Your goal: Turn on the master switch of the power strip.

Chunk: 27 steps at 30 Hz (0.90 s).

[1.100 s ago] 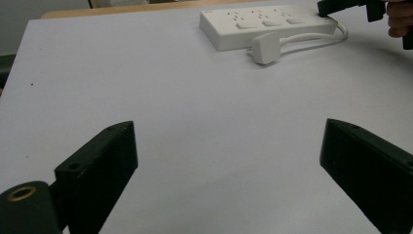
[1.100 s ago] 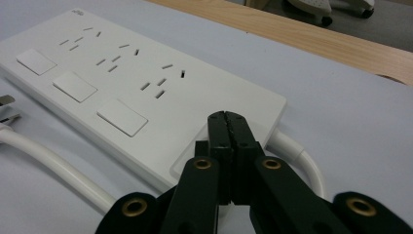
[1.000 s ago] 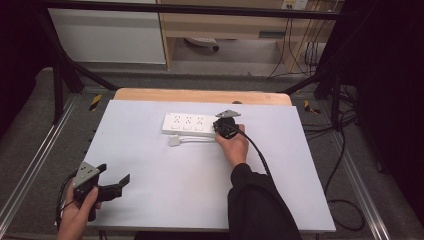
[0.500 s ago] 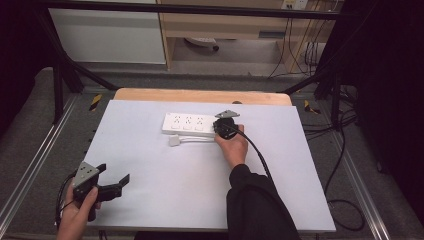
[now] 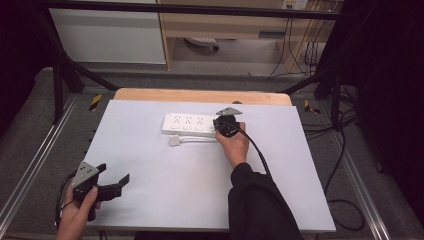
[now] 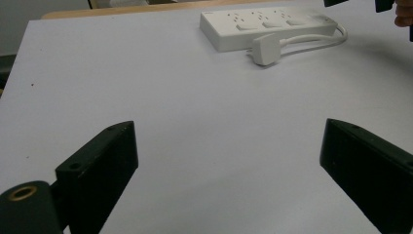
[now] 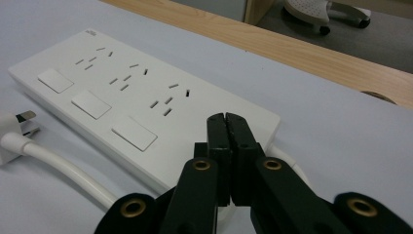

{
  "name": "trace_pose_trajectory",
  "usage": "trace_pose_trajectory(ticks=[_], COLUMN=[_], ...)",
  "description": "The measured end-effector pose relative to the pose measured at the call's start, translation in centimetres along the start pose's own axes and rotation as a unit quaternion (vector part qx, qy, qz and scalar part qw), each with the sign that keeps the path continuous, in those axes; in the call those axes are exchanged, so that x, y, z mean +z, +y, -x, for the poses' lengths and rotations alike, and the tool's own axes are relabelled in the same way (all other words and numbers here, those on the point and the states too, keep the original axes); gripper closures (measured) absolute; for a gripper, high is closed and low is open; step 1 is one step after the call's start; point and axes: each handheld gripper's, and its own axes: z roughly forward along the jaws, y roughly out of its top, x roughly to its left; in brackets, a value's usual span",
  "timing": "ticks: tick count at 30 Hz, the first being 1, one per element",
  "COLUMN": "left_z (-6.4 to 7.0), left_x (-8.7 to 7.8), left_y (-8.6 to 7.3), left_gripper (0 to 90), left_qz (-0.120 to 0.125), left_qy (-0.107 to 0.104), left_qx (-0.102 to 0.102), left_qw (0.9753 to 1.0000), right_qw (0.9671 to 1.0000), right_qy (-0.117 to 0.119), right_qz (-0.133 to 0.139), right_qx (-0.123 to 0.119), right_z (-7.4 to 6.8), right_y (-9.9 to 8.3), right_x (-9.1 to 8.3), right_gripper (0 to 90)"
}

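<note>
A white power strip (image 5: pixel 187 123) with three sockets lies at the back middle of the white table, its white plug (image 5: pixel 174 141) on a short cord just in front of it. My right gripper (image 5: pixel 218 123) rests over the strip's right end. In the right gripper view its jaws (image 7: pixel 227 119) are pressed together over the strip (image 7: pixel 122 97) with nothing between them, and the plug (image 7: pixel 12 131) lies at the left. My left gripper (image 5: pixel 114 173) is held at the front left corner, open and empty. Its view shows the wide-apart jaws (image 6: pixel 231 131), with the strip (image 6: pixel 268 27) and plug (image 6: pixel 265 48) far off.
The white table top (image 5: pixel 160 185) ends in a wooden strip (image 5: pixel 200 95) at the back. Metal frame rails (image 5: pixel 30 165) run along both sides. The right gripper's black cable (image 5: pixel 257 150) trails over the person's sleeve.
</note>
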Motion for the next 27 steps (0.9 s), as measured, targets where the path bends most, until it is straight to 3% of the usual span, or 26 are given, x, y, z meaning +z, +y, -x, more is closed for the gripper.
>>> trace_pose_trajectory(ticks=[8, 27], left_z=[0.0, 0.0], left_x=[0.0, 0.0], left_y=[0.0, 0.0], left_gripper=[7.0, 7.0], left_qz=[0.0, -0.001], left_qy=[-0.001, -0.002], left_qx=[0.0, 0.001], left_qw=[1.0, 1.0], right_qw=[0.9999, 0.9997], right_qy=[0.006, 0.019], right_qz=[-0.004, -0.007], right_qx=[0.013, 0.017], right_z=[0.1, 0.2], right_y=[0.1, 0.5], right_x=[-0.2, -1.3], right_gripper=[84.4, 75.9])
